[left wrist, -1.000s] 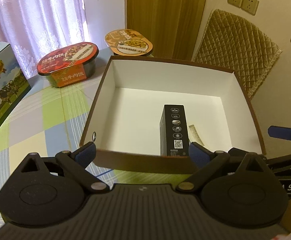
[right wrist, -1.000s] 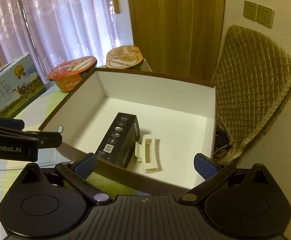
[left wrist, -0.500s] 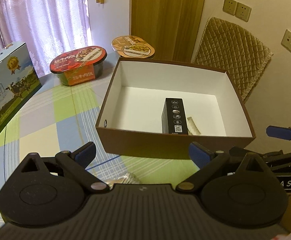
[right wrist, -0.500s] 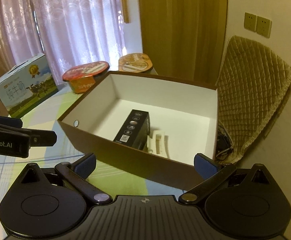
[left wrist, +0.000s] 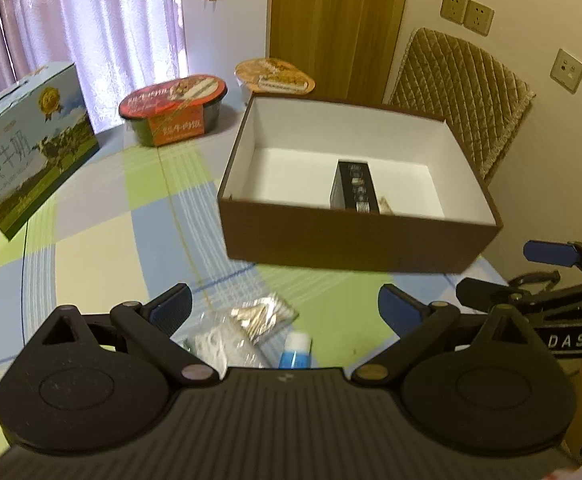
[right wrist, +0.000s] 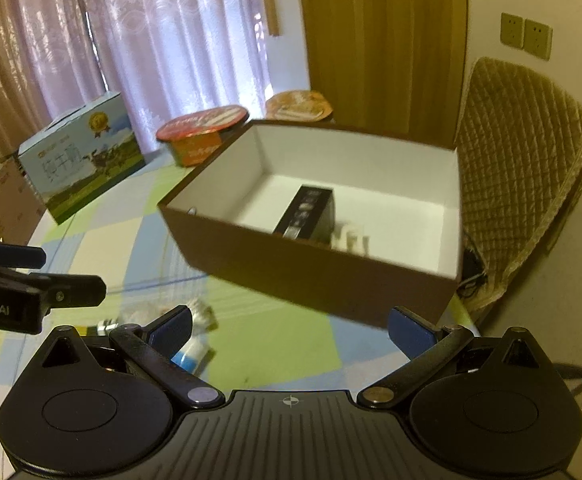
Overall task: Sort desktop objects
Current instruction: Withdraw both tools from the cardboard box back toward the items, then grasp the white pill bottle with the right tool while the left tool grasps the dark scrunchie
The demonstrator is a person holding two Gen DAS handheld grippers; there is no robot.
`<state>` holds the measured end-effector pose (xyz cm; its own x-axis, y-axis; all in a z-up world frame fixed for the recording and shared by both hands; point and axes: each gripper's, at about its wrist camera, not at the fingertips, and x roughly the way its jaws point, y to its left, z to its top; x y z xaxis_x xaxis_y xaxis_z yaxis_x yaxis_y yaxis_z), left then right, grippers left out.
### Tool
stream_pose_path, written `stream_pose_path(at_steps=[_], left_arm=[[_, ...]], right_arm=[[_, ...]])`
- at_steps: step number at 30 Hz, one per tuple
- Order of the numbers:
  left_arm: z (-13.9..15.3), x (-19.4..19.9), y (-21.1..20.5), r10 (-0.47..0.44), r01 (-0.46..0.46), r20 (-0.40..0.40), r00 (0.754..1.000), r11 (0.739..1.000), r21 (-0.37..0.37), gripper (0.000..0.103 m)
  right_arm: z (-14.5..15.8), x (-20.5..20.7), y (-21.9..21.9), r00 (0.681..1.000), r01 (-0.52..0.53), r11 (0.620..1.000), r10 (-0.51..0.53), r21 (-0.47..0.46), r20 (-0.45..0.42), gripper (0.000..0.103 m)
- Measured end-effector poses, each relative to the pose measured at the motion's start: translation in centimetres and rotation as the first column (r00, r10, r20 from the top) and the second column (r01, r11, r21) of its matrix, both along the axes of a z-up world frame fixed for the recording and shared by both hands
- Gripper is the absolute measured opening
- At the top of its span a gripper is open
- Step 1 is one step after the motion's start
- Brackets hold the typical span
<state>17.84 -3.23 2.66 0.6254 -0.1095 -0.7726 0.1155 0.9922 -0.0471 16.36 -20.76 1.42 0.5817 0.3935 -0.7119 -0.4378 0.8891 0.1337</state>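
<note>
Left wrist view puts my left gripper (left wrist: 285,306) over the near edge of the checked tablecloth (left wrist: 103,240), fingers spread wide and holding nothing. Just below and between them lie the things not yet sorted: a crinkled clear packet (left wrist: 215,346), a foil-wrapped piece (left wrist: 261,314) touching it, and a small blue-and-white tube (left wrist: 296,350) beside that. My right gripper (right wrist: 289,328) is likewise released and empty, hanging near the same pile; in its view the tube (right wrist: 193,354) shows just beside its left finger.

I judge that I am between deliveries, lined up to pick the next loose item. The next move calls for lowering one gripper onto a single piece, most likely the tube, since it is rigid and should pinch cleanly. The packet looks thin and slippery, so it may need a grip across a fold. Both tools are close together, so I would work one at a time.

As for containers, the brown cardboard box (left wrist: 355,242), white inside, stands beyond the pile with its top open. In it a black carton (left wrist: 354,188) rests on the floor towards the near wall, and a white hair clip (right wrist: 351,238) sits just beside it. Behind stand two sealed meal bowls, one red-lidded (left wrist: 173,98) and one orange-lidded (left wrist: 275,74), and a milk carton case (left wrist: 31,144) at the far left; what they hold I cannot see.
</note>
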Motion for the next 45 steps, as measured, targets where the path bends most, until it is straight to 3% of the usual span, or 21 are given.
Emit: stream_pose_path(at_steps=[11, 19, 35, 42, 45], left_arm=[[-1.8, -4.8, 3.6, 0.043, -0.043, -0.047, 0.998, 0.999, 0.001, 0.098], [-4.1, -7.4, 6.7, 0.102, -0.103, -0.124, 0.987, 0.995, -0.003, 0.098], [-8.3, -10.2, 10.9, 0.198, -0.202, -0.224, 0.954, 0.979, 0.008, 0.097], [-9.5, -10.0, 11.0, 0.212, -0.218, -0.249, 0.945, 0.976, 0.004, 0.097], [-9.9, -9.9, 10.9, 0.215, -0.222, -0.256, 0.942, 0.975, 0.001, 0.097]], right_arm=[[-1.4, -3.0, 0.7, 0.999, -0.025, 1.000, 0.026, 0.017, -0.036, 0.101], [-3.9, -4.6, 1.7, 0.992, -0.064, 0.998, 0.065, 0.014, -0.104, 0.101], [-10.4, -7.4, 5.1, 0.937, -0.294, 0.953, 0.273, -0.069, -0.219, 0.100], [-12.4, -7.1, 6.1, 0.898, -0.395, 0.915, 0.363, -0.088, -0.249, 0.061], [-12.9, -6.7, 6.5, 0.885, -0.422, 0.903, 0.390, -0.084, -0.256, 0.053]])
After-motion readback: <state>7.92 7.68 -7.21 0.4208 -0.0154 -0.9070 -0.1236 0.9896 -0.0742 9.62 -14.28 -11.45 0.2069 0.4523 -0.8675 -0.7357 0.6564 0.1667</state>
